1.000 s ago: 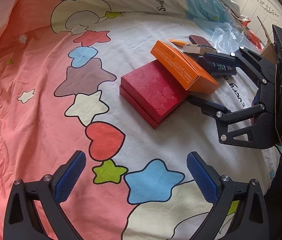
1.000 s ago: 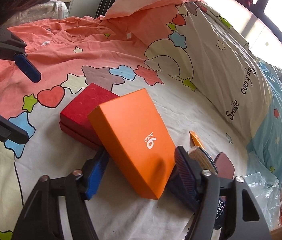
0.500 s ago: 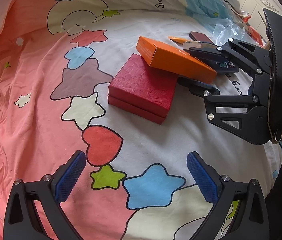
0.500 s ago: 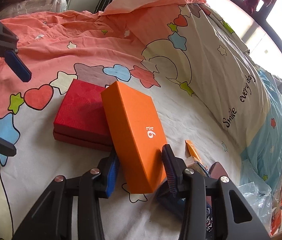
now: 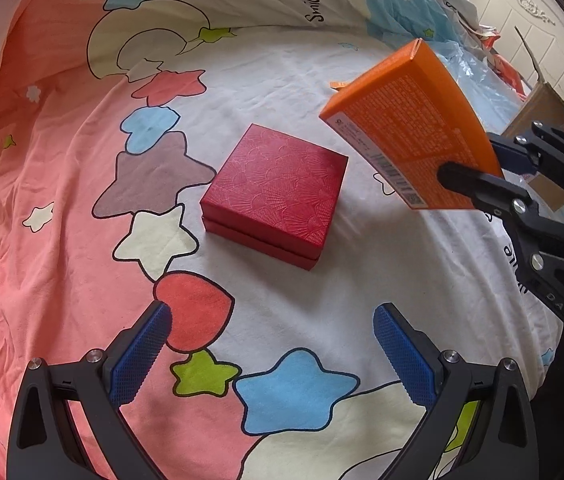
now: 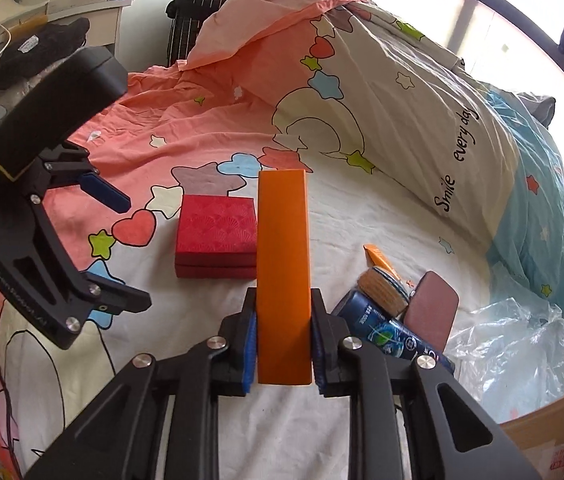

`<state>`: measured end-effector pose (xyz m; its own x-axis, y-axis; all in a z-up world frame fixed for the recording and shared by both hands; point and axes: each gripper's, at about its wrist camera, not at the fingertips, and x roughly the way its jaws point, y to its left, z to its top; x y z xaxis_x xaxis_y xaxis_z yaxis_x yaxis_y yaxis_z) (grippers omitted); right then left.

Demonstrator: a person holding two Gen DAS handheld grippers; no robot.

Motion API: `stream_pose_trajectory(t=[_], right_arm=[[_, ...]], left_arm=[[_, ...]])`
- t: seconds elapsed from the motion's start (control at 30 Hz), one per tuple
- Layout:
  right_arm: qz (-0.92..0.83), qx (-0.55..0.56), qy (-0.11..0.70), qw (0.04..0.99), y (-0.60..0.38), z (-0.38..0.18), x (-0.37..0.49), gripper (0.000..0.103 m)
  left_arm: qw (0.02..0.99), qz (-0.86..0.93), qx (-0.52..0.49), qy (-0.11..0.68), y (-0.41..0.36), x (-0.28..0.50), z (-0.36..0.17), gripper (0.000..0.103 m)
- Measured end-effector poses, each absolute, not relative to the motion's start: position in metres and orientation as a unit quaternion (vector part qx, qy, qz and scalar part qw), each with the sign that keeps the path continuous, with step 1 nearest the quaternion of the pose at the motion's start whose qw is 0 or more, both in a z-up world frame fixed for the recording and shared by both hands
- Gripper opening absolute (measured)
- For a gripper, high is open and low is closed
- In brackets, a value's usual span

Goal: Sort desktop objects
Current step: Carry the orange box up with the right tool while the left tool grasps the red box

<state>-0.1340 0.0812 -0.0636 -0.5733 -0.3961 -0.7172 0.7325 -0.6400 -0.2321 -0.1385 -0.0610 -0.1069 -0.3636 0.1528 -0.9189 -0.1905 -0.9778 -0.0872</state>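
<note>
while its jaws close on the near end of the orange box [image 6: 282, 272], the right gripper [image 6: 284, 350] holds that box clear of the bed [image 6: 342, 224], both blue pads pressed against its two broad faces. seen from the right wrist, the box stands on edge between the fingers, its narrow side up and its long axis pointing away from the camera. seen from the left wrist, the same orange box [image 5: 410, 128] hangs tilted in the air at upper right, printed face and barcode edge turned toward the camera, with the right gripper [image 5: 478, 168] clamped on its lower end. the red box [image 5: 277, 192], square and embossed, lies flat on the white part of the bedspread, left of the orange box and apart from it. the left gripper [image 5: 269, 352] hovers with its jaws wide and nothing between them, above the printed blue star and red heart, near the red box [image 6: 215, 236] without touching it. right of the held box, a small heap rests on the bedspread: a blue can [image 6: 386, 328] on its side, a tan-topped round item [image 6: 382, 290], a flat maroon piece [image 6: 432, 308] and a small orange item [image 6: 380, 258]. clear plastic wrap [image 6: 510, 344] lies further right, beside a cardboard box [image 6: 550, 420] at the bed's edge.
</note>
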Motion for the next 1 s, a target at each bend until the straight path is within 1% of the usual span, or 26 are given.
stream_pose_trajectory(t=[0.13,0.27,0.5,0.8,1.0], right_arm=[[-0.848,0.355,0.212,0.331,0.098,-0.054,-0.124,0.021],[-0.861,0.359,0.171,0.316,0.115,-0.043,-0.114,0.021],[-0.864,0.371,0.147,0.307,0.129,-0.038,-0.112,0.021],[-0.866,0.375,0.122,0.308,0.135,-0.034,-0.120,0.021],[-0.863,0.378,0.122,0.312,0.135,-0.035,-0.121,0.021]], left_arm=[[0.104,0.827,-0.552,0.023,-0.055,-0.143,-0.107,0.103],[0.102,0.831,-0.547,0.030,-0.049,-0.149,-0.106,0.103],[0.094,0.834,-0.538,0.075,-0.038,-0.166,-0.106,0.103],[0.083,0.836,-0.536,0.084,-0.034,-0.187,-0.110,0.103],[0.090,0.834,-0.536,0.099,-0.028,-0.205,-0.110,0.103]])
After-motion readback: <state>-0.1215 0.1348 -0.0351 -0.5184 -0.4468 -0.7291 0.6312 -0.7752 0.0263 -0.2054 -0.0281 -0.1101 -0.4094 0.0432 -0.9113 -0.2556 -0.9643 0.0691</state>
